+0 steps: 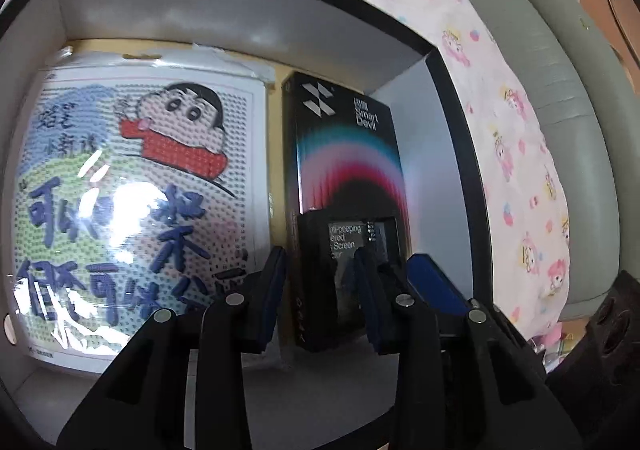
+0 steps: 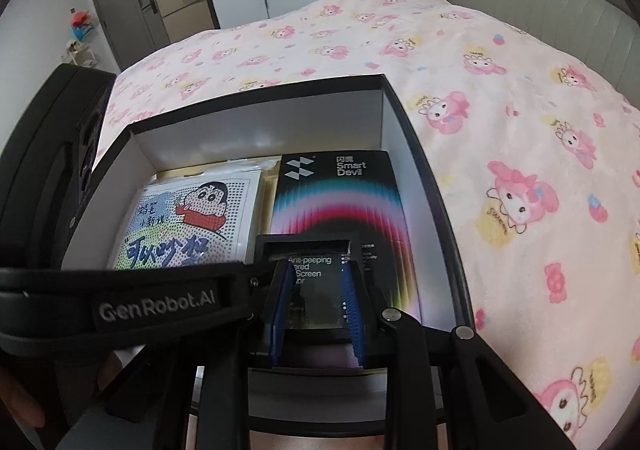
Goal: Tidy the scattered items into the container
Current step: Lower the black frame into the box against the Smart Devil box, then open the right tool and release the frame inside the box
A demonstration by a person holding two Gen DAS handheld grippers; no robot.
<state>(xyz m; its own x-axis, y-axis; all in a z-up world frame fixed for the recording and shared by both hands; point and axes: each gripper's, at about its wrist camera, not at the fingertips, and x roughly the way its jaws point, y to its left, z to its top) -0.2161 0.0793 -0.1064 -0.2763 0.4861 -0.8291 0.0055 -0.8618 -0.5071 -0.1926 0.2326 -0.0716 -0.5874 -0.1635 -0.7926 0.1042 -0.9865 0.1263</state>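
Here the left gripper (image 1: 320, 290), parted, hides the screen-protector box's (image 1: 344, 154) lower text.

I see ahead of my tongs: box (image 2: 400, 122) matt card | cartoon pack (image 1: 132, 186) glossy plastic film | blanket (image 2: 500, 110) soft fleece cloth

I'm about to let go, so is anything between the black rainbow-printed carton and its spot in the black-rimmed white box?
Nothing visible does. The black rainbow-printed carton lies inside the black-rimmed white box, on its right side, beside the cartoon bead-art packet. What lies under it is hidden.
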